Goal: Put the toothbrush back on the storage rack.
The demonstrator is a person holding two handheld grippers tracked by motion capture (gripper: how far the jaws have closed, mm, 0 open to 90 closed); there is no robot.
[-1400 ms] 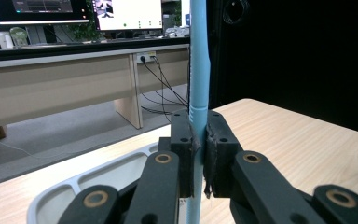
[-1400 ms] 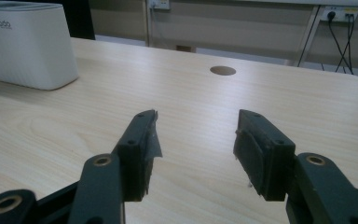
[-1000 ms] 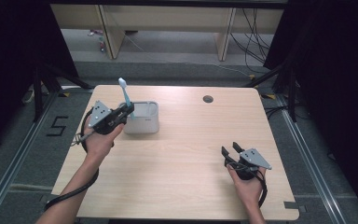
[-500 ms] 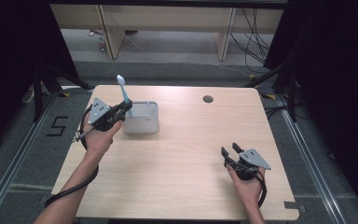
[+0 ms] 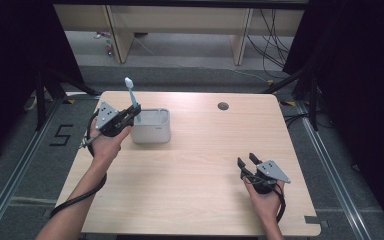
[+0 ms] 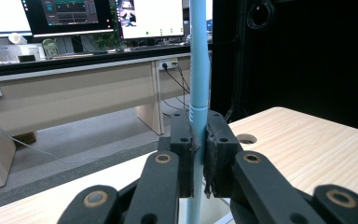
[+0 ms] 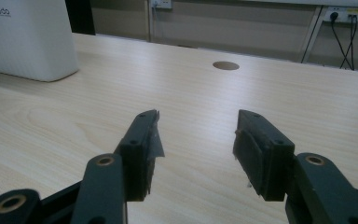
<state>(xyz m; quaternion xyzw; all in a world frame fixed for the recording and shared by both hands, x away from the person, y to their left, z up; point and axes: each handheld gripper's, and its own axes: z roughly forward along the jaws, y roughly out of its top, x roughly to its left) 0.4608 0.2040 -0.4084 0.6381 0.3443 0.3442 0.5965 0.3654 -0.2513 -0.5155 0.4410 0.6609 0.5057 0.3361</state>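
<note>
High view: the left gripper (image 5: 130, 114) clamps a toothbrush (image 5: 131, 96) upright over the white holder (image 5: 151, 131) near the table's (image 5: 195, 170) far-left corner. Left gripper view: pads pinch the handle (image 6: 198, 93) — a tilt could catch the holder's rim. Right gripper view: the right gripper (image 7: 196, 140) stands open, empty.

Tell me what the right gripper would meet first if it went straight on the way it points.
Probably nothing soon: the right gripper, open, looks across bare table toward the round hole. The white container sits off to the side.

One toothbrush (image 5: 131, 97), one white container (image 5: 151, 126), two grippers: left gripper (image 5: 130, 114), right gripper (image 5: 247, 162), one table (image 5: 200, 170).
</note>
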